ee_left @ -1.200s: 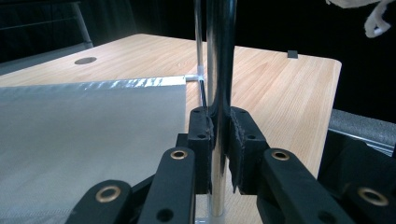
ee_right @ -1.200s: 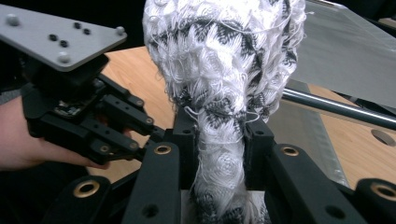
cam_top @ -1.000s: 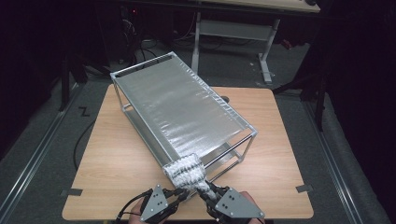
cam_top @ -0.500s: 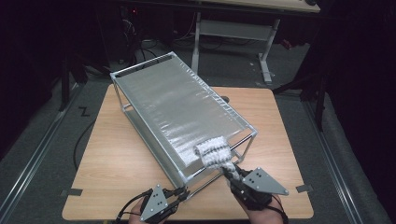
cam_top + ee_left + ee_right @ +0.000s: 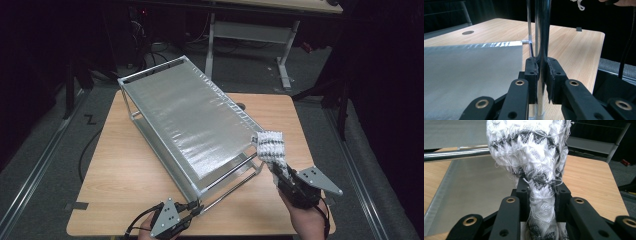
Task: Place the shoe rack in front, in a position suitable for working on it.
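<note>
High view shows the right gripper point(image 5: 281, 175) clamped on a patterned cloth point(image 5: 271, 148) at lower right beside the rack point(image 5: 190, 117), whose chrome post point(image 5: 541, 37) the left gripper point(image 5: 194, 210) clamps, so loose threads could snag the rack's corner.

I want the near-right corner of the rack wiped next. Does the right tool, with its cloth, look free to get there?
Probably yes. The right tool is shut on the cloth, which sits right beside that corner of the rack; nothing lies between them, and the left tool grips a rod at the other near corner.
</note>
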`<state>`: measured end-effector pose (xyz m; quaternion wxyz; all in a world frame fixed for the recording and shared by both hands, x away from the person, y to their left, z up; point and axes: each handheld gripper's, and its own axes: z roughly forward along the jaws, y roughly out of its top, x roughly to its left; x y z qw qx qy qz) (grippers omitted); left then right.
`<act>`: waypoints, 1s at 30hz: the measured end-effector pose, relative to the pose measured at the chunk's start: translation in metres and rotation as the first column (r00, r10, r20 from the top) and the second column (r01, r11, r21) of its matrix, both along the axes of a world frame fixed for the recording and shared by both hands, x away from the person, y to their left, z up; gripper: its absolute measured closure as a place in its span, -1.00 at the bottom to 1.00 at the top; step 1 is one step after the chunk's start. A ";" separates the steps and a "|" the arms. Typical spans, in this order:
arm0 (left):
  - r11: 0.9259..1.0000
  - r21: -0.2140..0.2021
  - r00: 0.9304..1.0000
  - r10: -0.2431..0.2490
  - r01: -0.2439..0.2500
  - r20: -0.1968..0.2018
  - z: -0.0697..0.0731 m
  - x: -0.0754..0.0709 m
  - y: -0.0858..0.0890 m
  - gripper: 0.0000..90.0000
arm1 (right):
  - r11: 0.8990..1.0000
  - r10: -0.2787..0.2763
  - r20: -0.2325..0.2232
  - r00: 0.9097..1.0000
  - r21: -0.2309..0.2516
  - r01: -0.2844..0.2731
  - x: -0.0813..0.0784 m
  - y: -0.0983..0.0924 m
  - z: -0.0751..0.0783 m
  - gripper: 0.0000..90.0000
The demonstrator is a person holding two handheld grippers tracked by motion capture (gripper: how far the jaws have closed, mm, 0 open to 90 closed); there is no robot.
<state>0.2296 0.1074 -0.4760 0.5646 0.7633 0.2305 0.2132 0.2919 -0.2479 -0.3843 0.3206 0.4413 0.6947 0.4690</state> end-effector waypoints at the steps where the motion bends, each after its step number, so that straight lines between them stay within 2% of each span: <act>1: 1.000 0.000 1.000 0.000 0.000 0.000 0.000 0.000 0.000 0.78 | 1.000 0.003 0.005 1.000 0.000 -0.003 0.000 0.000 0.000 0.61; 7: 1.000 -0.001 1.000 -0.001 0.001 -0.001 0.000 0.000 0.000 0.78 | 0.999 0.045 0.007 0.999 -0.017 -0.044 -0.002 0.007 -0.001 0.58; 13: 1.000 0.000 1.000 -0.001 0.001 0.000 0.000 0.000 0.000 0.78 | 0.994 0.094 -0.028 0.995 -0.055 -0.096 0.002 0.017 -0.014 0.61; 16: 1.000 0.001 1.000 -0.002 0.002 0.000 0.000 0.000 0.000 0.78 | 0.989 0.115 -0.073 0.991 -0.088 -0.121 0.008 0.023 -0.027 0.64; 21: 1.000 0.001 1.000 -0.001 0.001 0.000 0.000 0.000 0.000 0.78 | 0.973 0.147 -0.183 0.972 -0.148 -0.175 0.018 0.037 -0.055 0.64; 24: 1.000 0.002 1.000 -0.002 0.002 0.000 0.000 0.000 0.000 0.78 | 0.962 0.153 -0.220 0.963 -0.191 -0.197 0.022 0.045 -0.068 0.63; 26: 1.000 0.002 1.000 -0.002 0.002 0.000 0.000 0.000 0.000 0.78 | 0.961 0.151 -0.220 0.964 -0.197 -0.196 0.022 0.047 -0.069 0.63; 30: 1.000 0.002 1.000 -0.002 0.002 0.001 0.000 0.000 0.000 0.78 | 0.974 0.127 -0.180 0.975 -0.165 -0.157 0.020 0.039 -0.058 0.62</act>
